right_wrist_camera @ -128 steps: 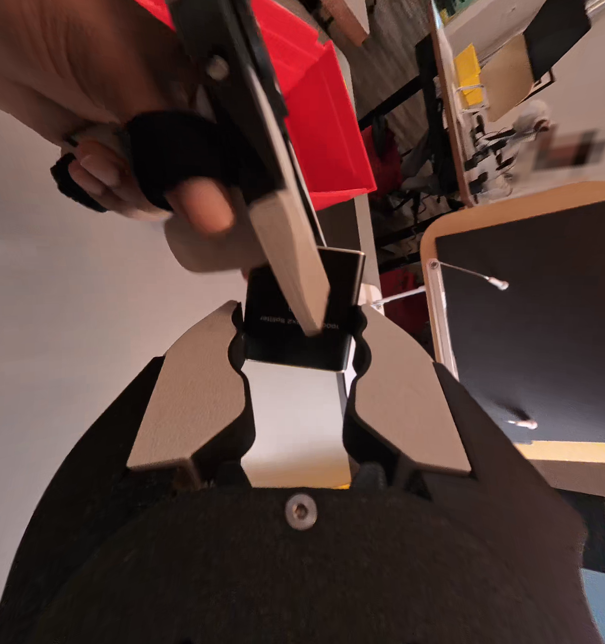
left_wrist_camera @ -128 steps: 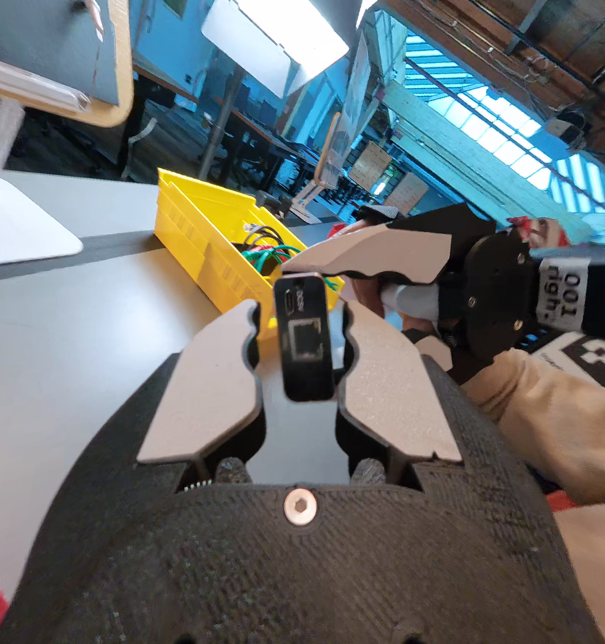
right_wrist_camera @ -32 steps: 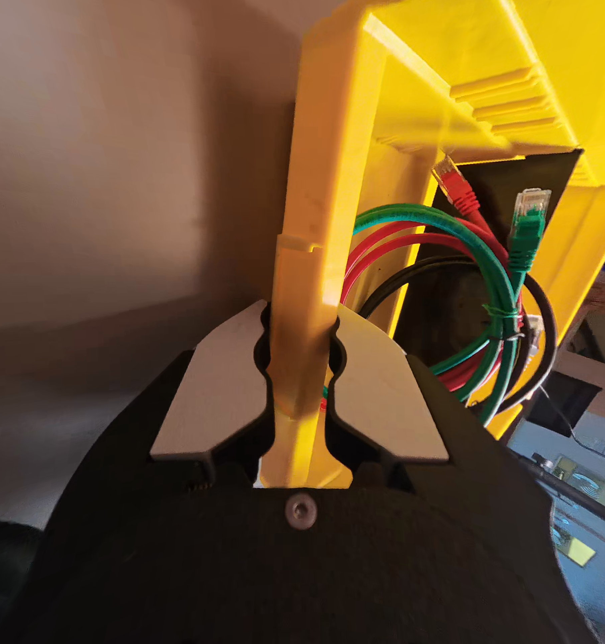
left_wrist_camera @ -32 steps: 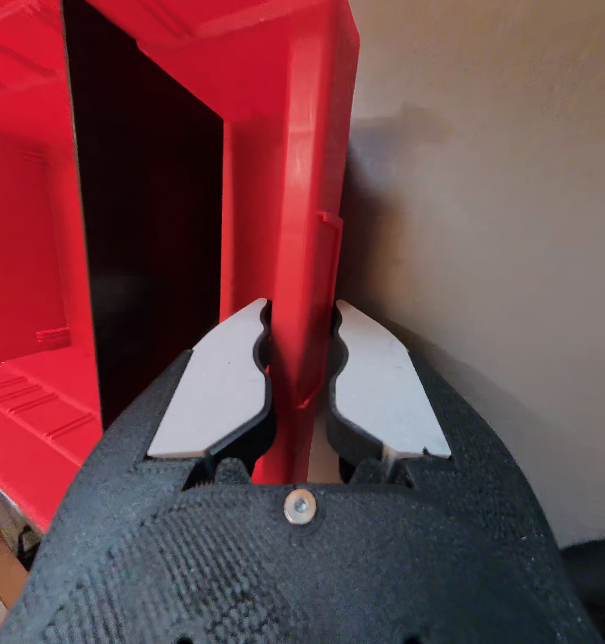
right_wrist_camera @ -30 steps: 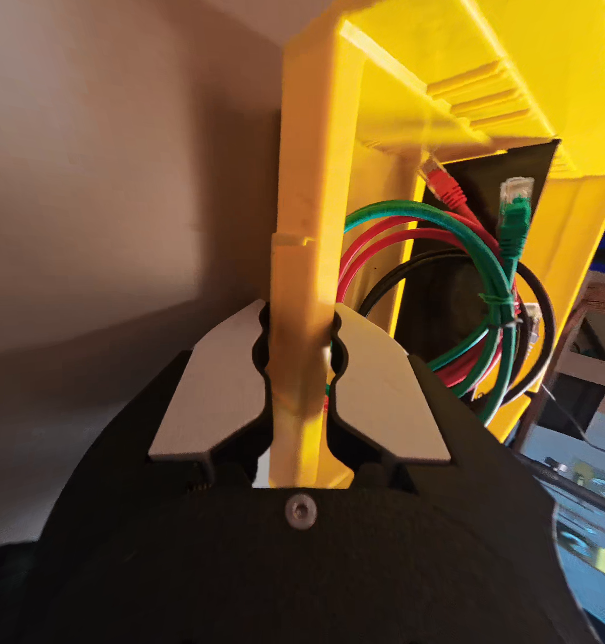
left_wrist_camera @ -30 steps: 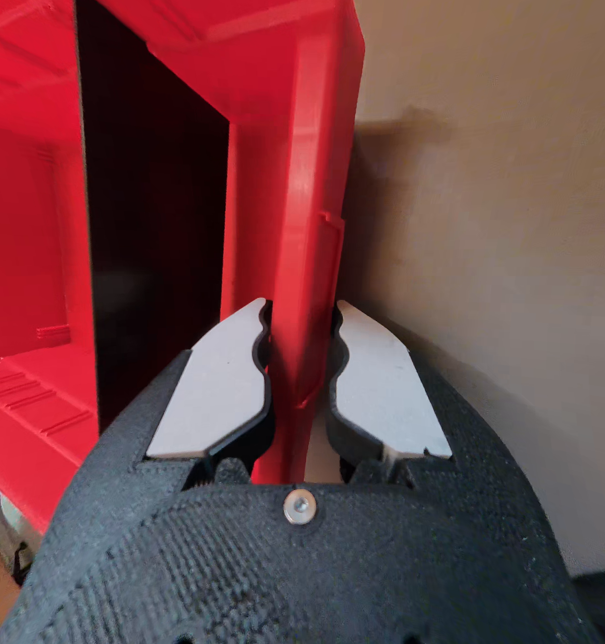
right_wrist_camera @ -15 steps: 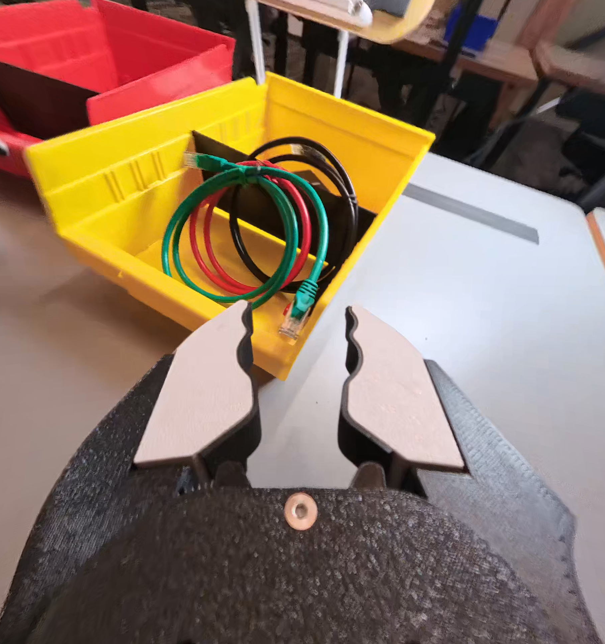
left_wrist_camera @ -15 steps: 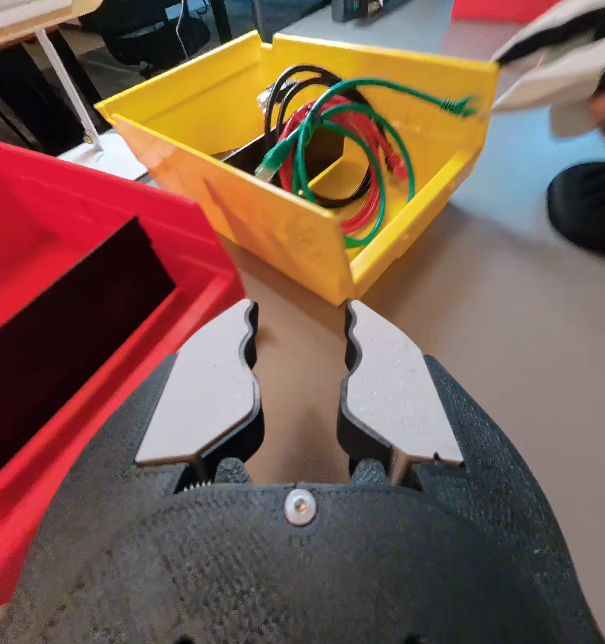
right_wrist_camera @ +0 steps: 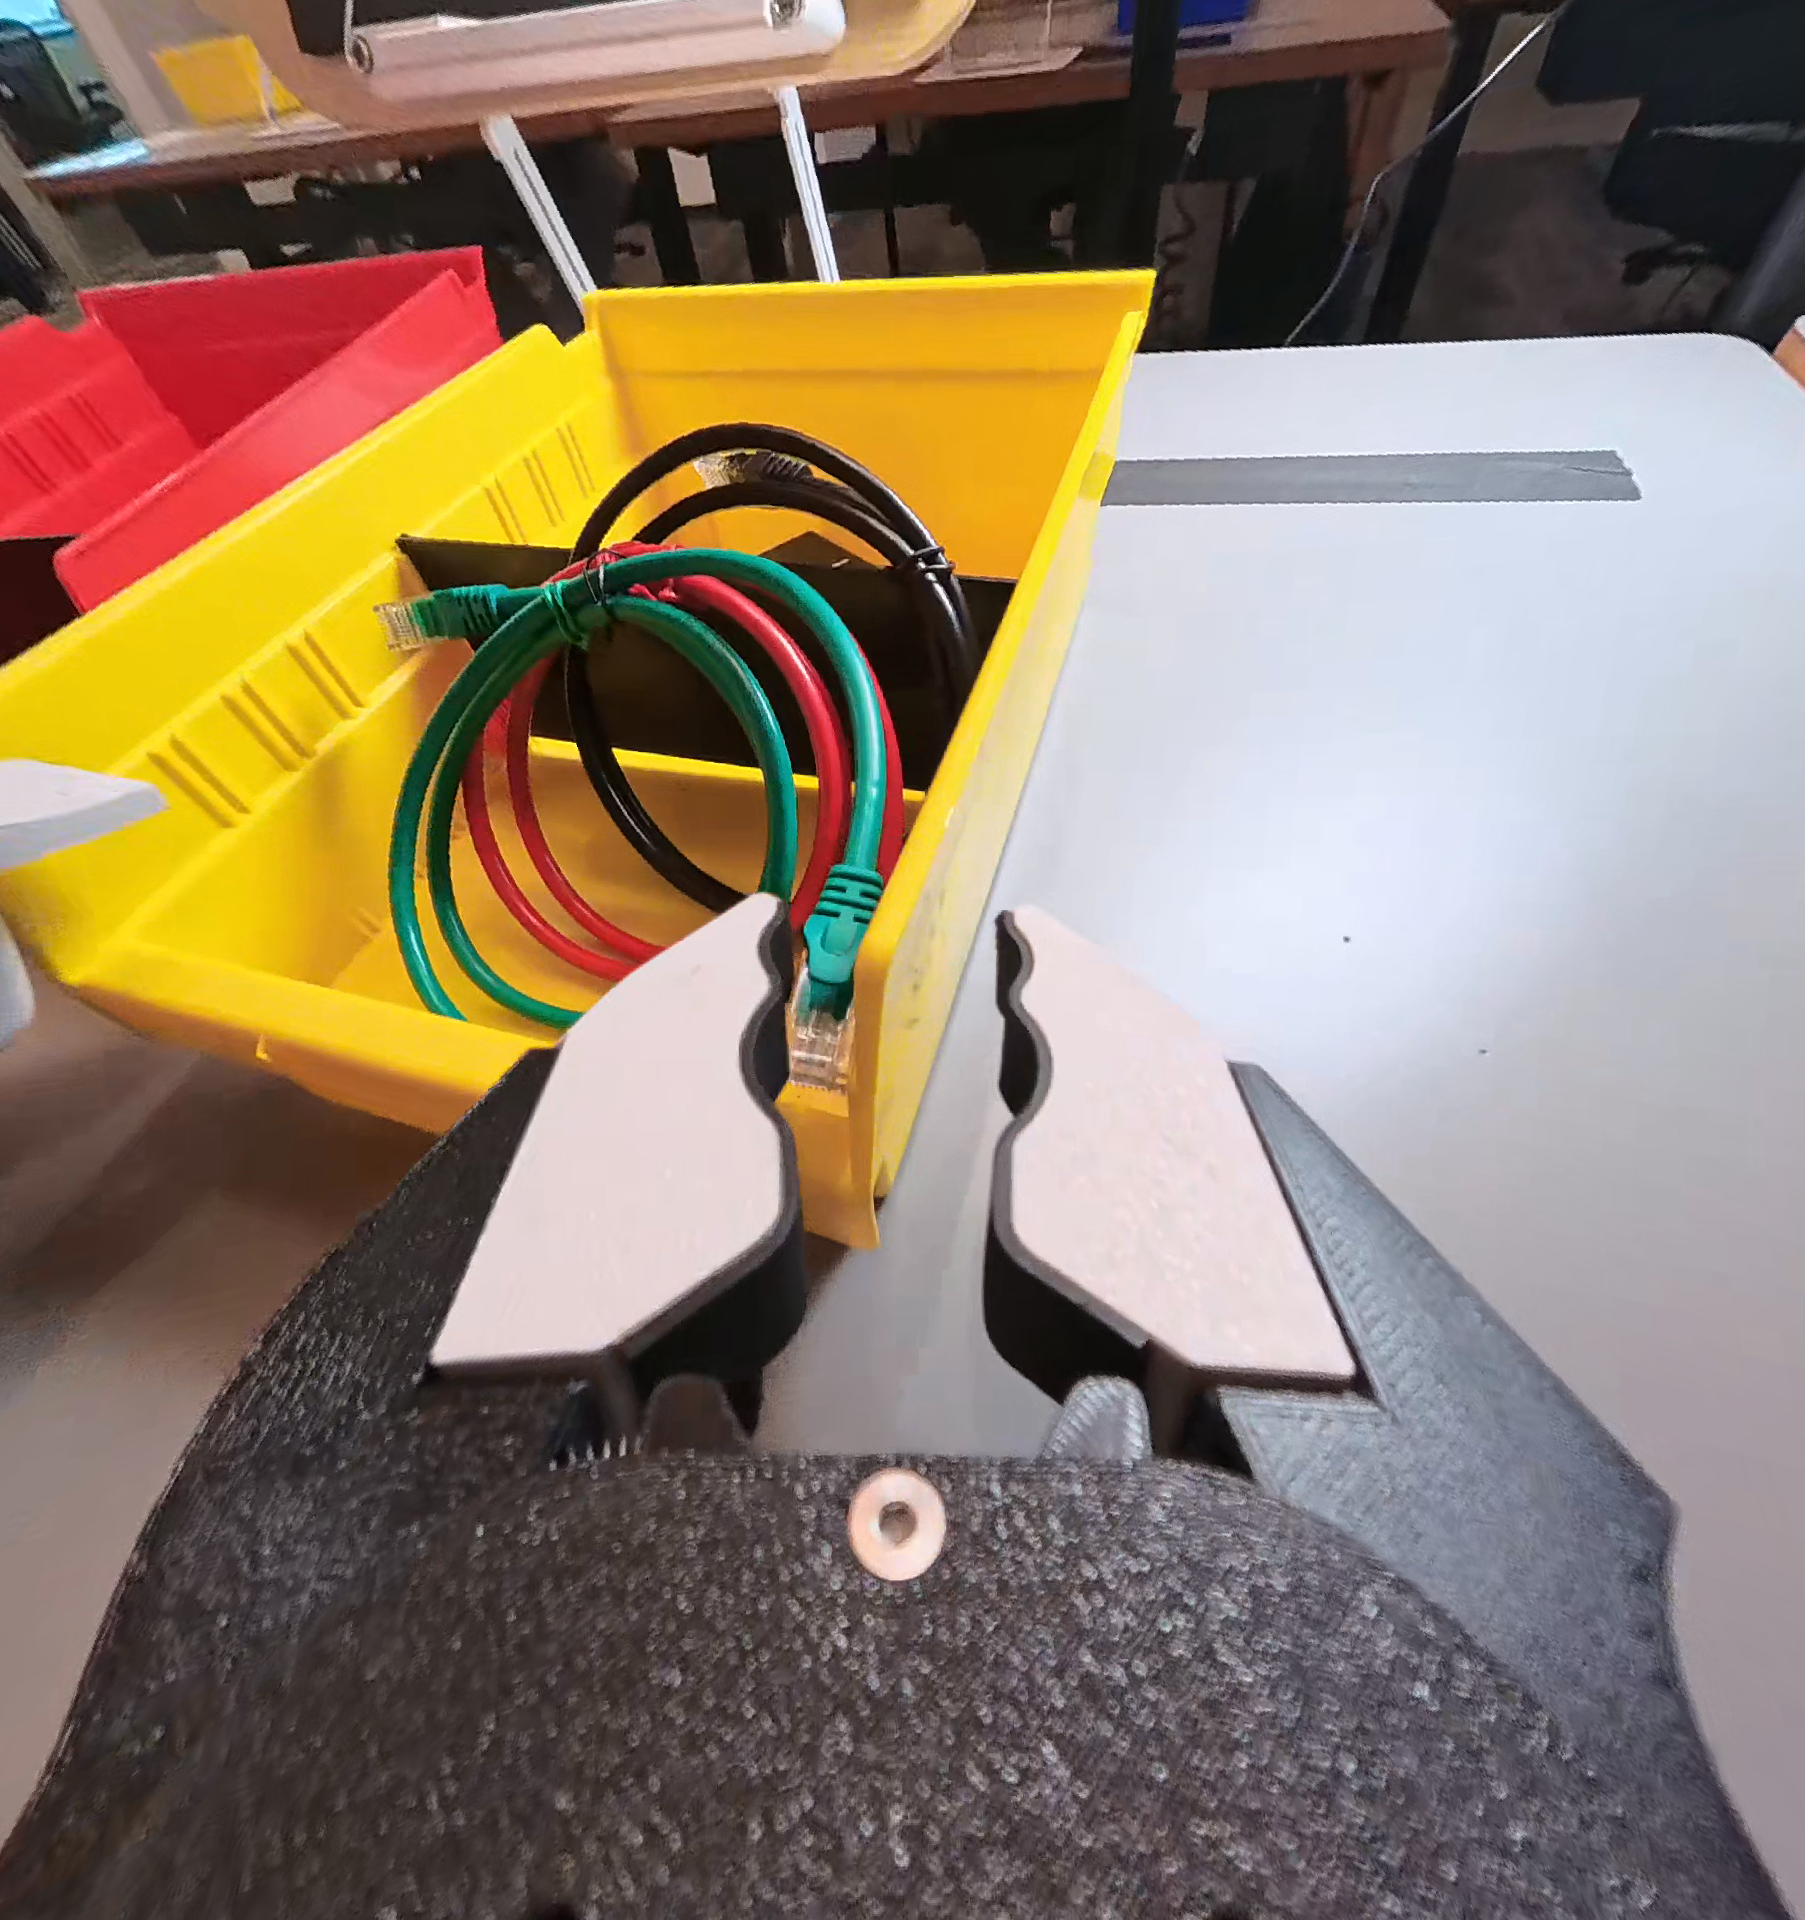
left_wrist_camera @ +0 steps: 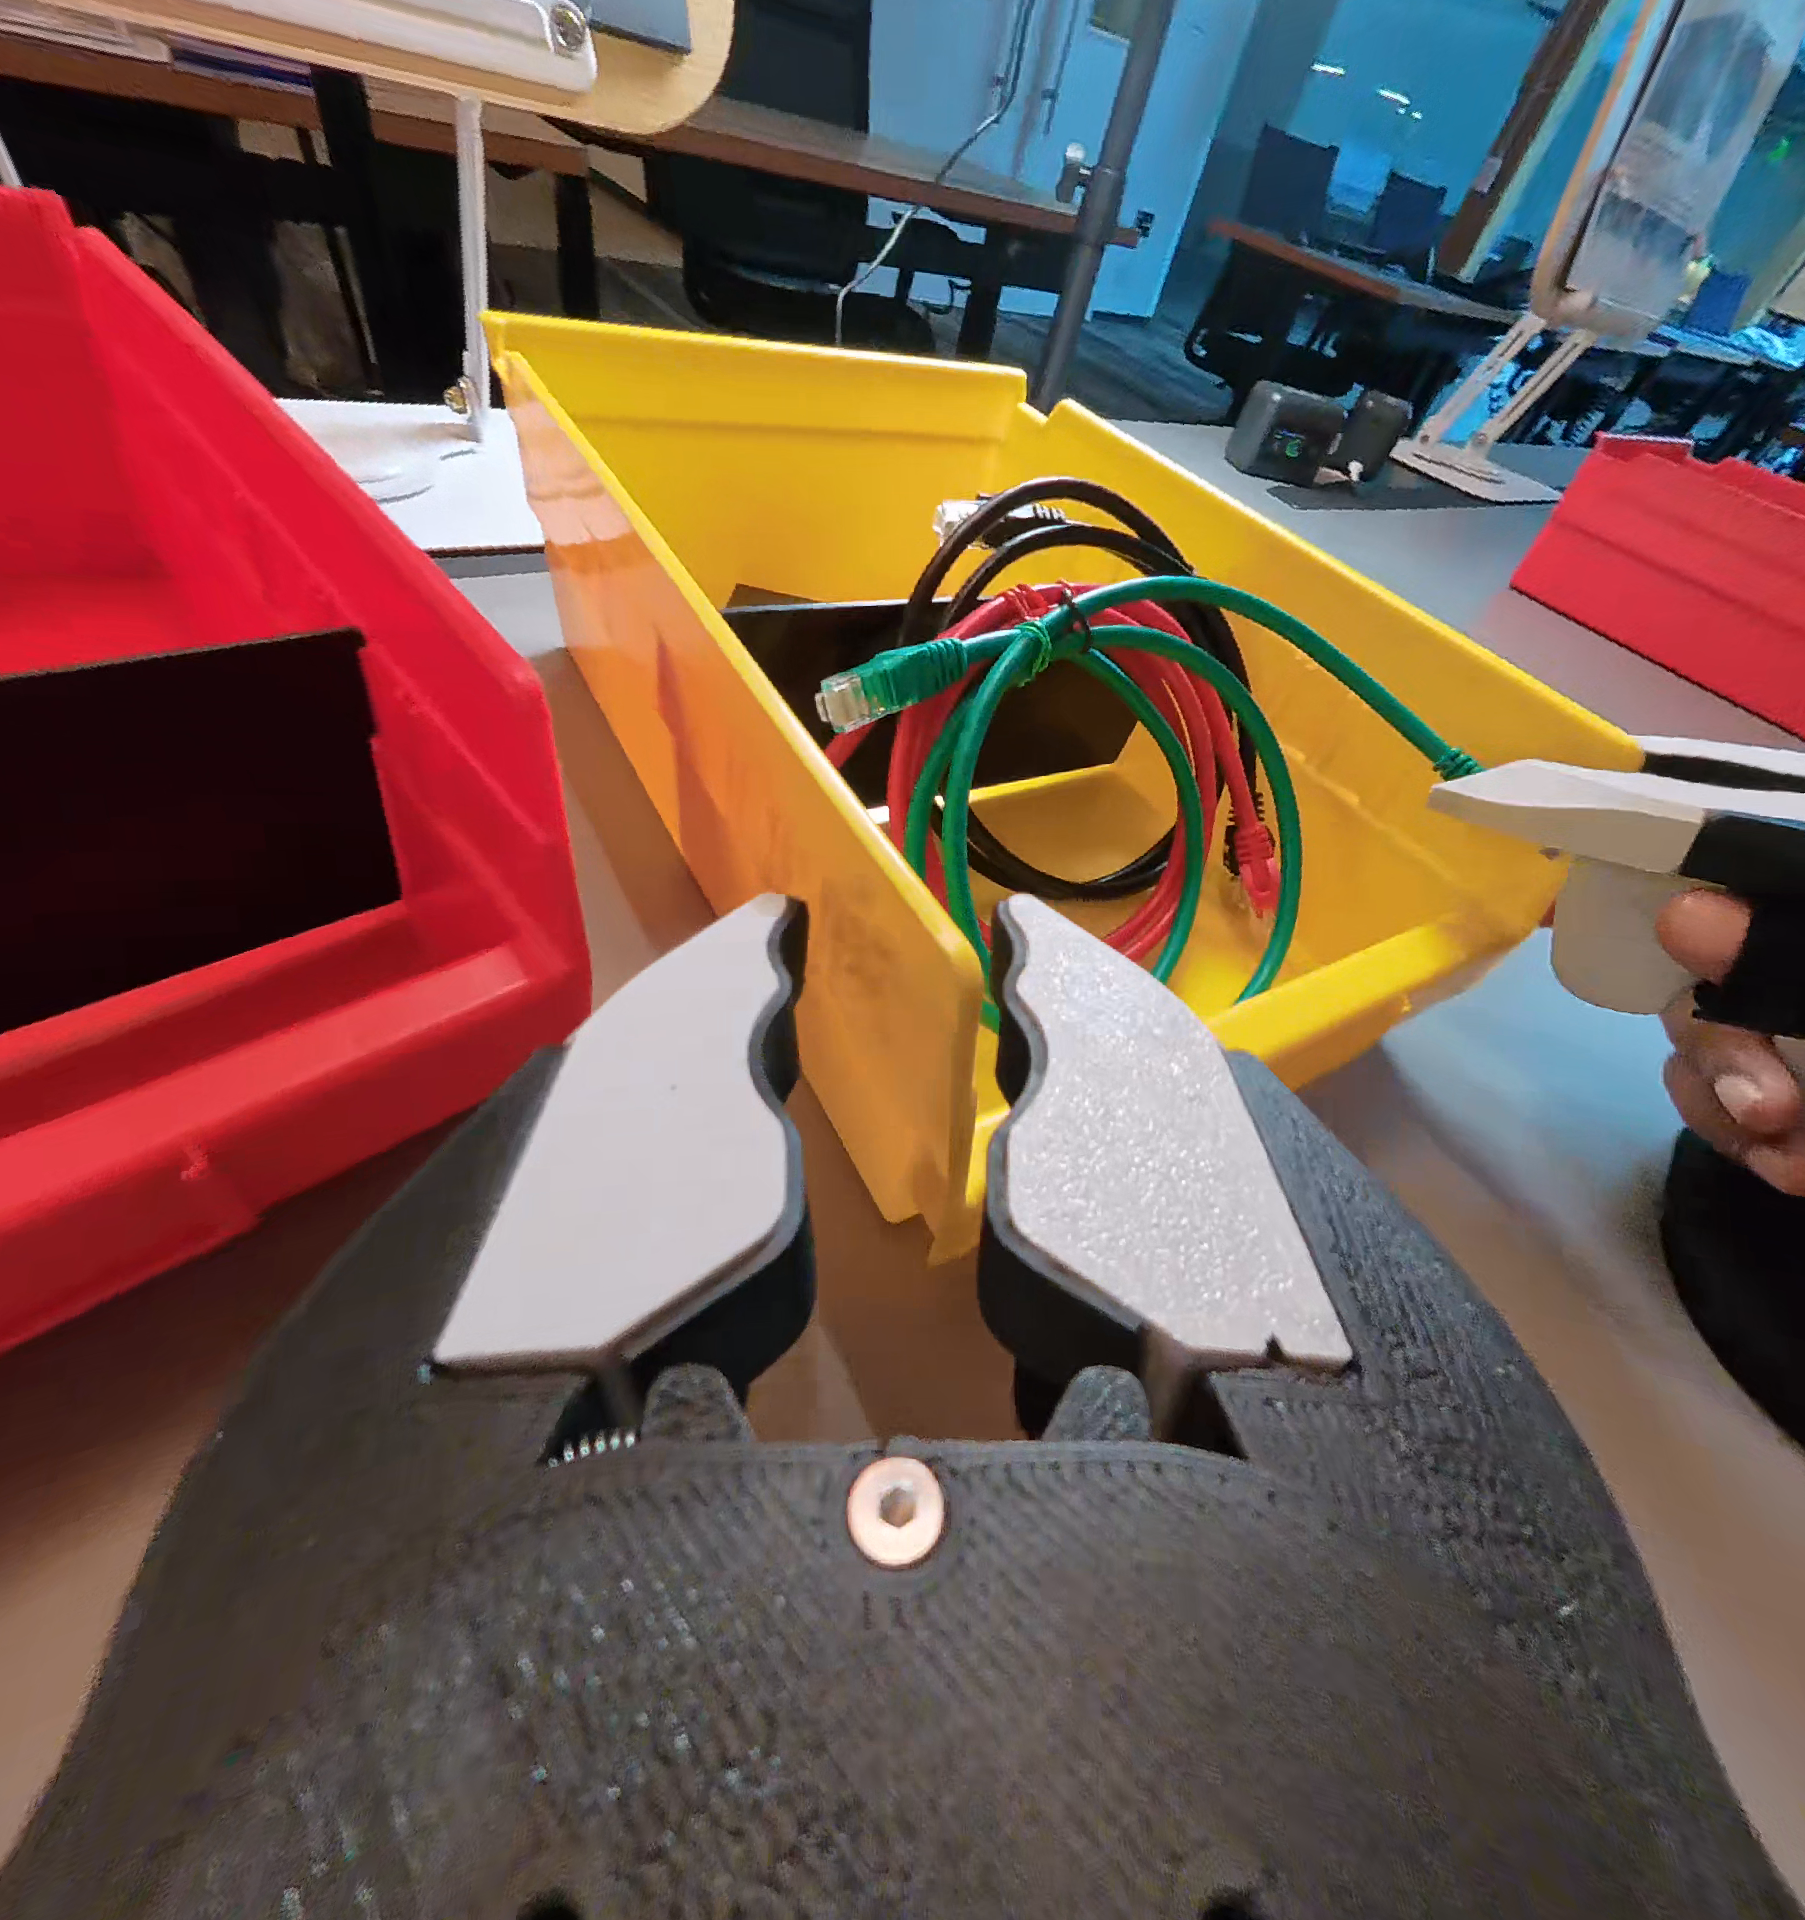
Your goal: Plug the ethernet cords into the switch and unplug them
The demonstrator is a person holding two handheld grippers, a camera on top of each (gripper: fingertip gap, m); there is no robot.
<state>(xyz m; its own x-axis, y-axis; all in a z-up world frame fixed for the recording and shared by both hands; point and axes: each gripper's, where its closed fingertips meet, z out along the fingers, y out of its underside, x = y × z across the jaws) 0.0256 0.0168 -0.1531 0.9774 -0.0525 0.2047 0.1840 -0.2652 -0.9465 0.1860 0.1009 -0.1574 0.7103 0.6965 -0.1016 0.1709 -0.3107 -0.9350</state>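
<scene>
My left gripper point(left_wrist_camera: 896, 971) is open and holds nothing; its two grey fingers stand on either side of the near corner of the yellow plastic bin point(left_wrist_camera: 773, 790), without pressing it. To the left of this gripper I see a red plastic bin point(left_wrist_camera: 254, 987) with a black divider plate inside, standing just beside the yellow one on the grey table point(left_wrist_camera: 1500, 1091).

My right gripper point(right_wrist_camera: 887, 977) is also open and empty. Its fingers reach over the other near corner of the yellow plastic bin point(right_wrist_camera: 939, 831), and the bin wall passes between them.

Inside the yellow bin lie three coiled ethernet cords: a green ethernet cord point(right_wrist_camera: 420, 831), a red ethernet cord point(right_wrist_camera: 524, 852) and a black ethernet cord point(right_wrist_camera: 877, 540), all leaning on a black divider plate point(right_wrist_camera: 669, 696). One clear plug of the green cord point(right_wrist_camera: 820, 1029) hangs just before the left finger of my right gripper, close to the inner side of the bin wall; I cannot tell if it touches the finger.

In the left wrist view the right gripper point(left_wrist_camera: 1563, 805) shows at the far right of the bin, held by a hand point(left_wrist_camera: 1729, 1039), and the green ethernet cord point(left_wrist_camera: 1282, 831) rises toward its tip. I do not see the switch in either view.
</scene>
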